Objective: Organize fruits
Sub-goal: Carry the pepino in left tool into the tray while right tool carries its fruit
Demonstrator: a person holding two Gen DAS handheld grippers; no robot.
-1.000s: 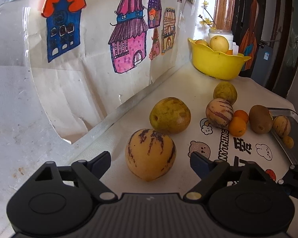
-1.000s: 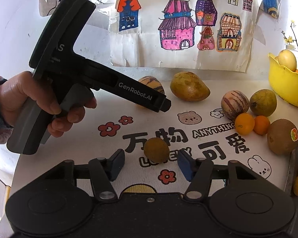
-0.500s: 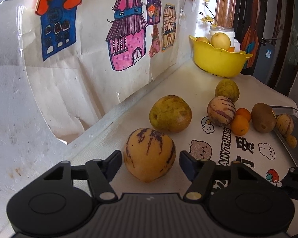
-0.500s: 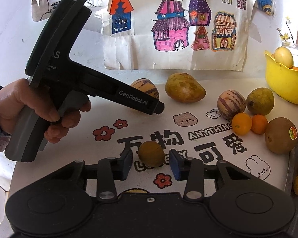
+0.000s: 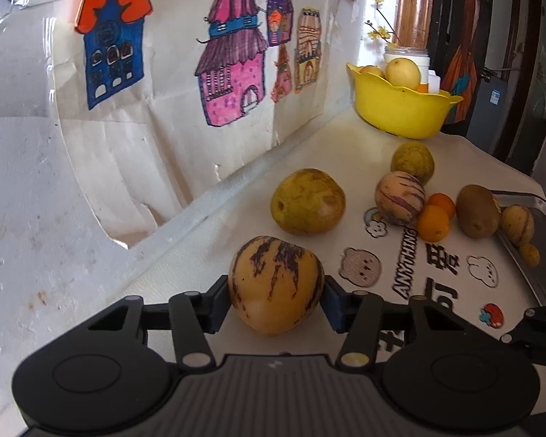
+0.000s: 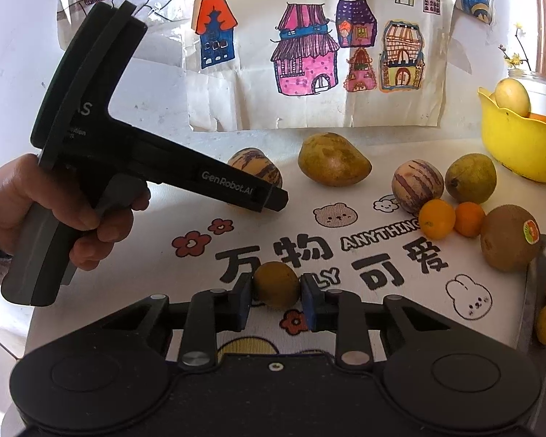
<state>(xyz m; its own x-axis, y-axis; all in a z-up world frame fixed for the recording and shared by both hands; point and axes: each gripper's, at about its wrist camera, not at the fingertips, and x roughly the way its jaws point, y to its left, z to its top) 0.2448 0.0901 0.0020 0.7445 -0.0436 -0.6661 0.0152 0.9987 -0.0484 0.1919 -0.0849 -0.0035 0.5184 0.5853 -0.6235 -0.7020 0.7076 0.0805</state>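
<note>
Both pairs of jaws have just been closing while the hands are staying put. Left gripper [image 5: 276,300] is now pressing its pads on the flanks of a purple-streaked pepino melon [image 5: 275,284] sitting near the wall edge of the printed table mat [image 6: 382,266]; right gripper [image 6: 276,300] is clamping a small brown-yellow round fruit [image 6: 276,283] near the mat's front edge. To lift well, each fruit is best raised straight up with the pads centred on its widest part, since both skins look smooth and rounded and could be squeezed out forward. Only the right wrist view is showing the person's hand [image 6: 54,211] gripping the left tool's handle. Only the left wrist view is showing how the metal tray [image 5: 538,255] at the mat's right edge is lying open behind the kiwi [image 5: 478,211], beyond which the yellow bowl [image 5: 400,116] is standing.
</note>
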